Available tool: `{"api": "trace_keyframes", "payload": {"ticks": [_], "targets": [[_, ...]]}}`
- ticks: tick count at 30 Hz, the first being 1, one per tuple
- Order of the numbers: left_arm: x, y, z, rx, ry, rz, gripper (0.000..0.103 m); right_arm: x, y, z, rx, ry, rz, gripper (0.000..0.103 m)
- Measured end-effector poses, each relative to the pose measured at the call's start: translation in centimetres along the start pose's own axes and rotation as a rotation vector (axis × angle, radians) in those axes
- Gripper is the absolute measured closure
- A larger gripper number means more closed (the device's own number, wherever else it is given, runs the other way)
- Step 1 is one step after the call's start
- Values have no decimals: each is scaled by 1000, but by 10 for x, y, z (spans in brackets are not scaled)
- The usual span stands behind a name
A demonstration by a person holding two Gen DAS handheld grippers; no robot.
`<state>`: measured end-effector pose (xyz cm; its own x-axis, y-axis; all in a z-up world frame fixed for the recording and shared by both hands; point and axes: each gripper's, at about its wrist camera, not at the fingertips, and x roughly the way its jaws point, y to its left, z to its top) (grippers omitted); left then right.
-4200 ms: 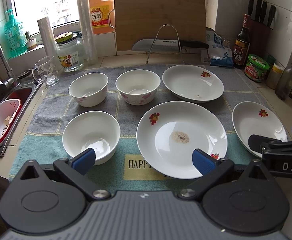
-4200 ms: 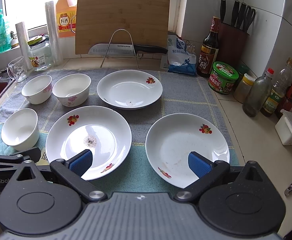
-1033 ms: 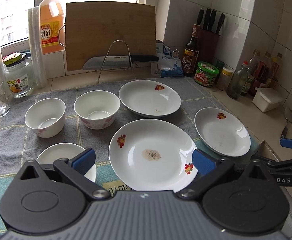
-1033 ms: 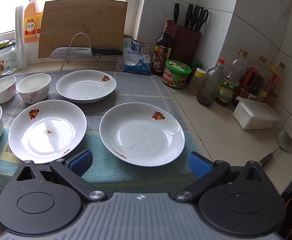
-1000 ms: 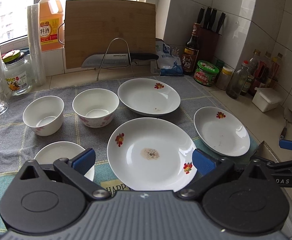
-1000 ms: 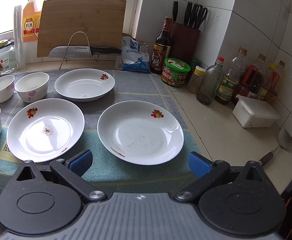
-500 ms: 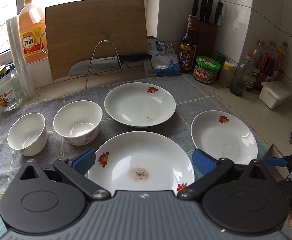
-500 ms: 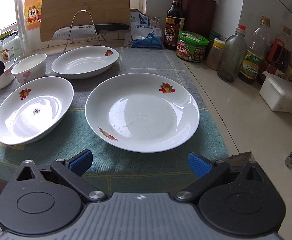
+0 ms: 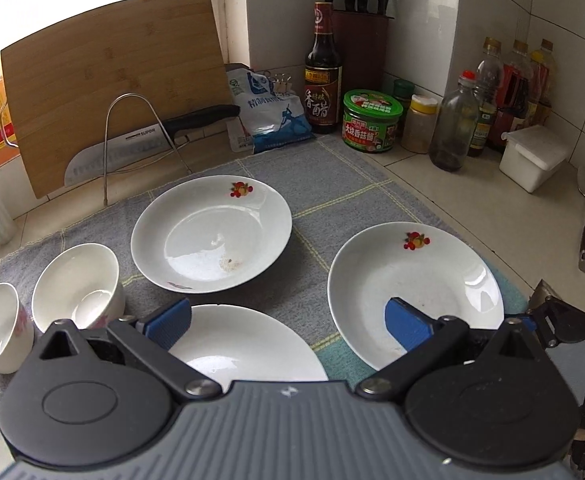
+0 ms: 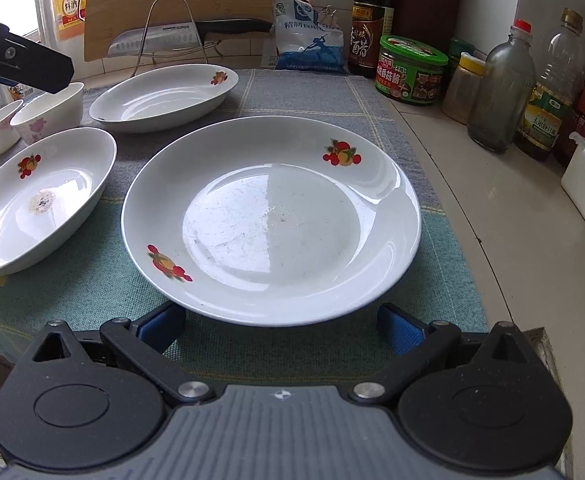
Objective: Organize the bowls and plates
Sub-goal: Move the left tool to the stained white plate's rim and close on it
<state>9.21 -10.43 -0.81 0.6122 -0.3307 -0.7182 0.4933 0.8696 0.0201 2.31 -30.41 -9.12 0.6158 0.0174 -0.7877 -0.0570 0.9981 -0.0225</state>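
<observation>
Plate (image 10: 272, 216) sits just ahead of the right gripper (image 10: 280, 326), between its wide-spread jaws; the left gripper (image 9: 288, 322) hovers, jaws wide, empty.

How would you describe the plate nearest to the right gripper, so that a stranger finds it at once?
Find the grey and green cloth on the counter. At its right end, beside the bottles, lies a white plate directly ahead of the open right gripper. Unlike the stained plate to its left, its centre has no brown spot.
</observation>
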Motion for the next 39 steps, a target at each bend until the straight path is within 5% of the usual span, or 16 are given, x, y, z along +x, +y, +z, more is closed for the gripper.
{"api": "trace_keyframes", "payload": {"ticks": [14,30,35,39], "targets": [[31,-24,15,50,29,-72,1,2,-4,-4,-9,-44,7,0],[92,-55,47,265,108,-230,1,1,-11,-17,-64,-168,55,0],[116,-67,55,353,174,-264,8,2,-13,-16,-87,-164,81,0],[137,-68,63,346,257,-316,25,3,-14,-16,-101,-167,94,0]]}}
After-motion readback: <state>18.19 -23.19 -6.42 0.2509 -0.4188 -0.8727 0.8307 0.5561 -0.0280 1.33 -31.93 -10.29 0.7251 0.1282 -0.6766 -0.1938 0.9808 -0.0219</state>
